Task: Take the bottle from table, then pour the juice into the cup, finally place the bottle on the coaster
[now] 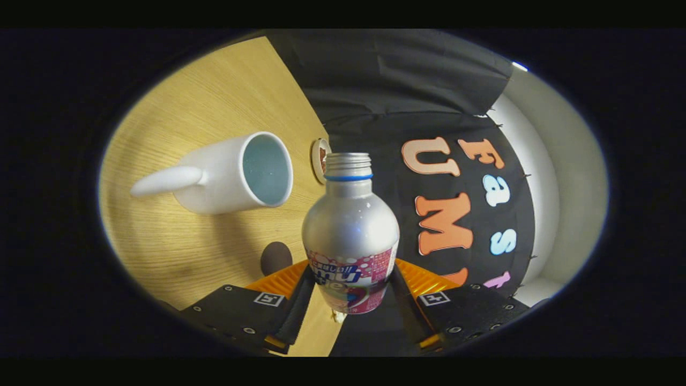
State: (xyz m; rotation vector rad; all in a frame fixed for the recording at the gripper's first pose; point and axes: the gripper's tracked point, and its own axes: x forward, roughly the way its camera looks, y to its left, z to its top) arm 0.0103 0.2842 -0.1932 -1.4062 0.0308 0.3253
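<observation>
Wooden worktop (177,257) carries a white cup (236,174), with the coaster (320,160) just beyond it. The hand-held gripper (351,289) is clamped on the bottle (350,236) at its labelled lower body, neck uncapped. Smooth, stiff metal will likely be slippery, so a firm grip there seems right.

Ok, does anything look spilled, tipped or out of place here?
No spill shows. The gripper is shut on the silver bottle, uncapped and rolled sideways relative to the table, mouth beside the white cup. That tilt suits pouring. The coaster lies beyond the cup.
</observation>
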